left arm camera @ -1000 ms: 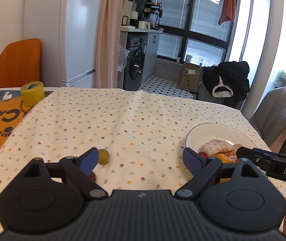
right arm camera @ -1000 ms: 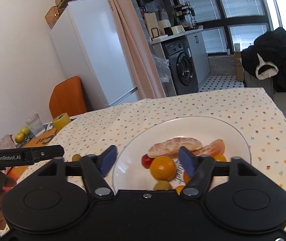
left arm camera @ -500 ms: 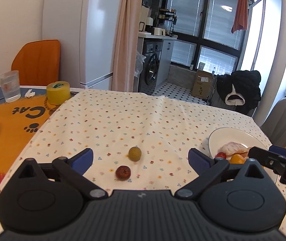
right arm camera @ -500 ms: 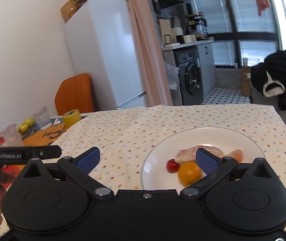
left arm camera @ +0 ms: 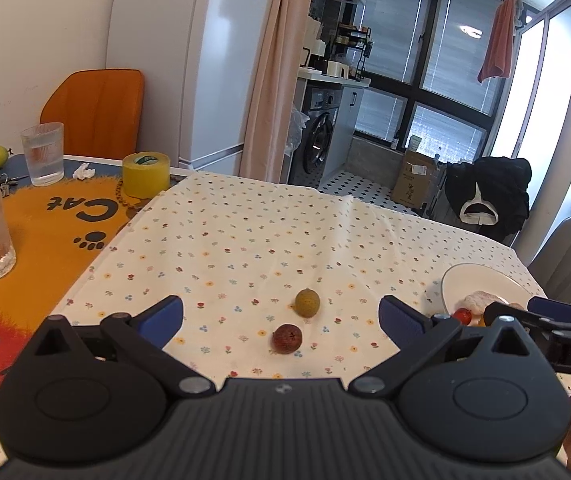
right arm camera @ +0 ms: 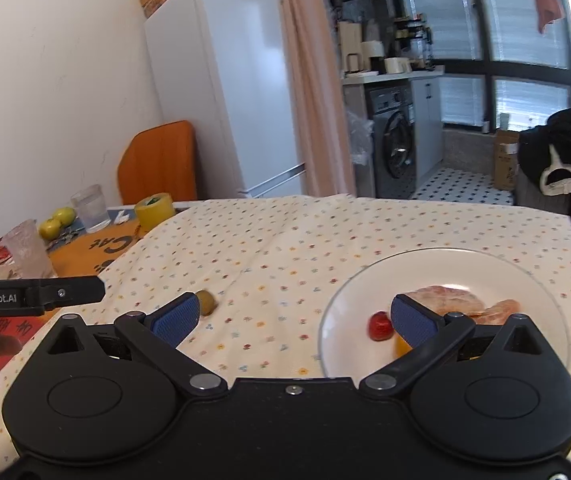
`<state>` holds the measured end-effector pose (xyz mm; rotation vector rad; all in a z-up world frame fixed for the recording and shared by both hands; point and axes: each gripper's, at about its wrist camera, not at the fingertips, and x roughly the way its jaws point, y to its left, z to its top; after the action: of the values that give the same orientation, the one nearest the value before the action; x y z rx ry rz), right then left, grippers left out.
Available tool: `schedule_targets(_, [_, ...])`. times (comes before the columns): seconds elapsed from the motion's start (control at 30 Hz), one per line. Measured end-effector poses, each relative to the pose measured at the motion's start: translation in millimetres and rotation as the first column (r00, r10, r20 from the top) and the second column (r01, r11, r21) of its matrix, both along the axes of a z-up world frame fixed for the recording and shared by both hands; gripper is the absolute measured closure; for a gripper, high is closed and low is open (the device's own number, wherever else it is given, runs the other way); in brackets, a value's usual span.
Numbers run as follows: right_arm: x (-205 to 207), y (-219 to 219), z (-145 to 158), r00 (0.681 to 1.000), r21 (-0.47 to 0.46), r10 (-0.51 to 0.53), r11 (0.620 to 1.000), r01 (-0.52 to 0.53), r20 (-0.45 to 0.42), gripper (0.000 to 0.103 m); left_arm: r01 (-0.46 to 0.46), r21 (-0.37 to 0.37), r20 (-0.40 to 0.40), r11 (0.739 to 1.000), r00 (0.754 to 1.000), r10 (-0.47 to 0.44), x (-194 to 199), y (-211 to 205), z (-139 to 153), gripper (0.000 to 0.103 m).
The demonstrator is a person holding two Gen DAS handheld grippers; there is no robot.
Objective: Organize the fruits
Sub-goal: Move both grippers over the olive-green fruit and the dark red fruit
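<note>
only left cam shows red fruit [left arm camera: 287, 339].

Olive-green round fruit [left arm camera: 307, 303] and dark red, rough-skinned round fruit [left arm camera: 287, 339] lie loose on the floral tablecloth, near each other but apart, green one farther from the camera. White plate [right arm camera: 349, 300] holds a small glossy red fruit [right arm camera: 379, 326], pale peeled citrus segments [right arm camera: 445, 300], an orange segment [right arm camera: 501, 309] and a partly hidden orange fruit [right arm camera: 400, 346].
</note>
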<state>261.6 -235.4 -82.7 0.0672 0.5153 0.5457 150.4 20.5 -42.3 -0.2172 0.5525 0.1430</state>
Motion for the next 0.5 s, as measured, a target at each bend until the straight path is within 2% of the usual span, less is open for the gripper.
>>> schedule_targets(0.27, [7, 19, -6, 0.998, -0.017, 0.055, 0.998, -0.055, -0.017, 0.000, -0.018, -0.008, -0.009, 1.000, 1.000, 0.018, 5, 14, -12, 0.001])
schedule_targets(0.5, [16, 36, -10, 0.995, -0.060, 0.092, 0.994, -0.094, -0.026, 0.006, -0.037, -0.029, -0.035, 0.999, 0.999, 0.036, 18, 19, -27, 0.009])
